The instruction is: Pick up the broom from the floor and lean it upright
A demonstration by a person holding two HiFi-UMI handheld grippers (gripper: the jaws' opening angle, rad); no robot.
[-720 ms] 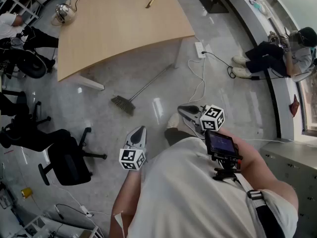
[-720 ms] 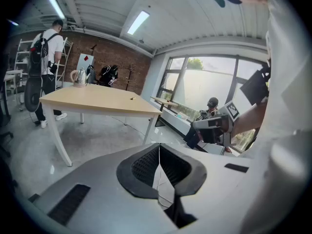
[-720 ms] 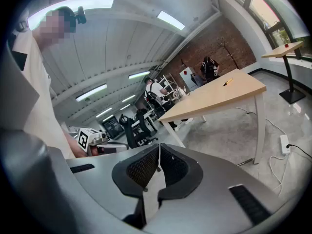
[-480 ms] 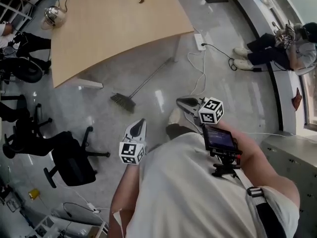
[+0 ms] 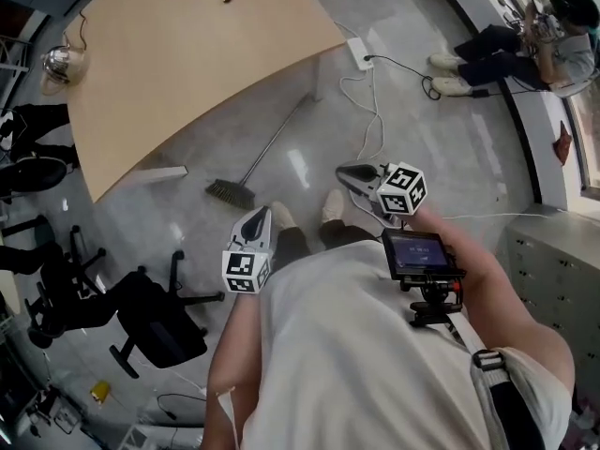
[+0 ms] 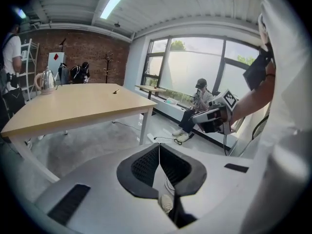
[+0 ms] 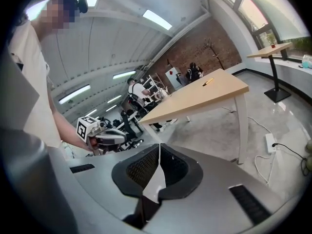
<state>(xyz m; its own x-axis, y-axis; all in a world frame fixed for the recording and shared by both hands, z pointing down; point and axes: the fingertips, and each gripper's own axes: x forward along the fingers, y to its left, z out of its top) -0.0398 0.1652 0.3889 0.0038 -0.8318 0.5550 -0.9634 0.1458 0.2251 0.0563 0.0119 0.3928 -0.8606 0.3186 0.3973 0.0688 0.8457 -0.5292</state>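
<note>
The broom [image 5: 246, 172] lies flat on the grey floor, its dark bristle head [image 5: 230, 193] nearest me and its thin handle running up-right under the table's corner. My left gripper [image 5: 262, 216] hovers just right of and below the bristle head, apart from it; its jaws are shut with nothing in them [image 6: 159, 145]. My right gripper [image 5: 345, 172] is held further right, above my shoes, also shut and empty [image 7: 159, 145]. Neither gripper view shows the broom; each shows the other gripper [image 6: 214, 118] [image 7: 105, 138].
A large wooden table [image 5: 187, 45] stands beyond the broom, its leg beside the handle. A power strip [image 5: 359, 52] and white cables trail on the floor at right. A black office chair [image 5: 155, 317] is at lower left. A person sits at upper right [image 5: 511, 50]. A cabinet [image 5: 553, 261] stands at right.
The view has swung so that the table and seated person slid toward the top, and my shoes now show near the broom head. Both grippers stay shut before my body; the broom has not moved.
</note>
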